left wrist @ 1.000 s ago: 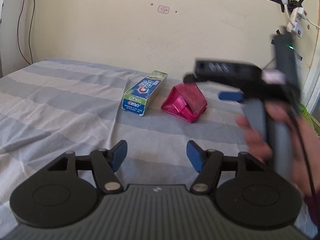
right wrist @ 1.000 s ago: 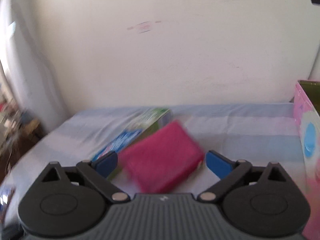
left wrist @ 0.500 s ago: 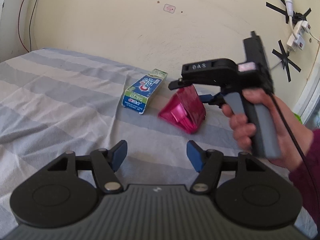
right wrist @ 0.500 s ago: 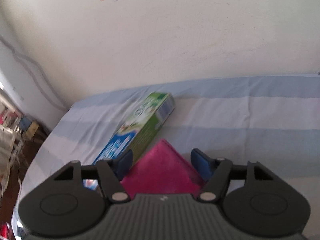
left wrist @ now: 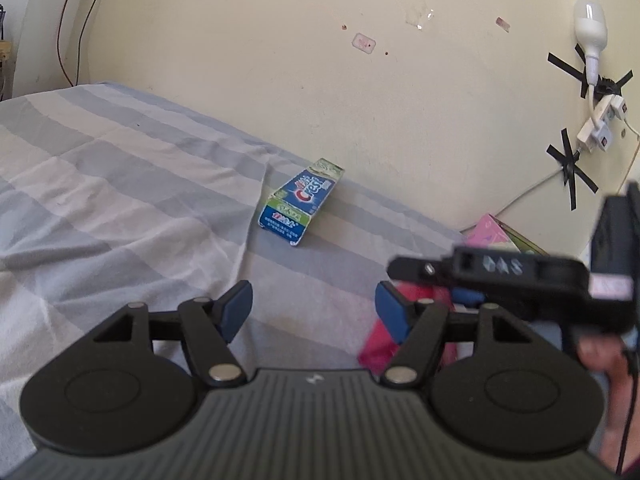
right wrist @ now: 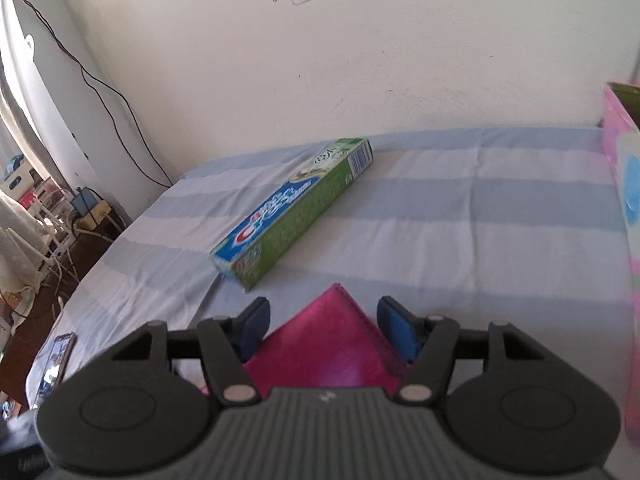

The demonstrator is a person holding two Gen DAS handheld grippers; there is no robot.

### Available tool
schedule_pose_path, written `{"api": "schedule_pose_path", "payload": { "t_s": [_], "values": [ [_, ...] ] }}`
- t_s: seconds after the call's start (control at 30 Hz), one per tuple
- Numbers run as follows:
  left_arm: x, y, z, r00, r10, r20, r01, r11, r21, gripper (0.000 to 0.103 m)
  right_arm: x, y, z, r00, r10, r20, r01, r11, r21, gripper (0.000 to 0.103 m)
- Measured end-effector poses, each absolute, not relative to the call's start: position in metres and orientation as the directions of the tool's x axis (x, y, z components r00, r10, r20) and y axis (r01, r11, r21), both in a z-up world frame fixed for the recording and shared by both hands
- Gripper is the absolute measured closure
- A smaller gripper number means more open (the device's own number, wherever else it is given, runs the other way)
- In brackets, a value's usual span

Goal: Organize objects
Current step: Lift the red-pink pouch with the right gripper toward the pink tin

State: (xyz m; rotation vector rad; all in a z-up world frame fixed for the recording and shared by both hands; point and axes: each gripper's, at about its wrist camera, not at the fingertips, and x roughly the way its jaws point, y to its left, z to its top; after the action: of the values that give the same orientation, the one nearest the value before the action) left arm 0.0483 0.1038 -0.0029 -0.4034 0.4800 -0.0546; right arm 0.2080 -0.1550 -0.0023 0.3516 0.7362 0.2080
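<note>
A pink wallet (right wrist: pixel 332 344) sits between the blue pads of my right gripper (right wrist: pixel 324 316), which is shut on it. In the left wrist view the same wallet (left wrist: pixel 374 346) hangs below the right gripper (left wrist: pixel 440 286), low over the bed and partly hidden by my left finger. A green and blue toothpaste box (left wrist: pixel 300 204) lies flat on the striped sheet near the wall, ahead and left of the wallet (right wrist: pixel 292 208). My left gripper (left wrist: pixel 312 304) hovers over the sheet, its jaws opening a little with nothing between them.
A pink carton (right wrist: pixel 624 240) stands at the right end of the bed by the wall (left wrist: pixel 492 234). A phone (right wrist: pixel 58 360) lies near the bed's left edge. The striped sheet (left wrist: pixel 120 200) spreads to the left. Cables and plugs hang on the wall.
The right gripper closed on the pink wallet and carried it off from beside the toothpaste box, nearer and to the right. The left wrist view has rolled.
</note>
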Motion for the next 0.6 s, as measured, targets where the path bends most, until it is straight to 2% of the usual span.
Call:
{"api": "schedule_pose_path", "payload": {
  "t_s": [0.6],
  "values": [
    [0.049,0.106,-0.005,0.884,-0.136,-0.447,-0.056,0.919,-0.390,0.033,0.108,-0.182,-0.007,0.762,0.335,-0.554,-0.021,0.867,0.497,0.041]
  ]
}}
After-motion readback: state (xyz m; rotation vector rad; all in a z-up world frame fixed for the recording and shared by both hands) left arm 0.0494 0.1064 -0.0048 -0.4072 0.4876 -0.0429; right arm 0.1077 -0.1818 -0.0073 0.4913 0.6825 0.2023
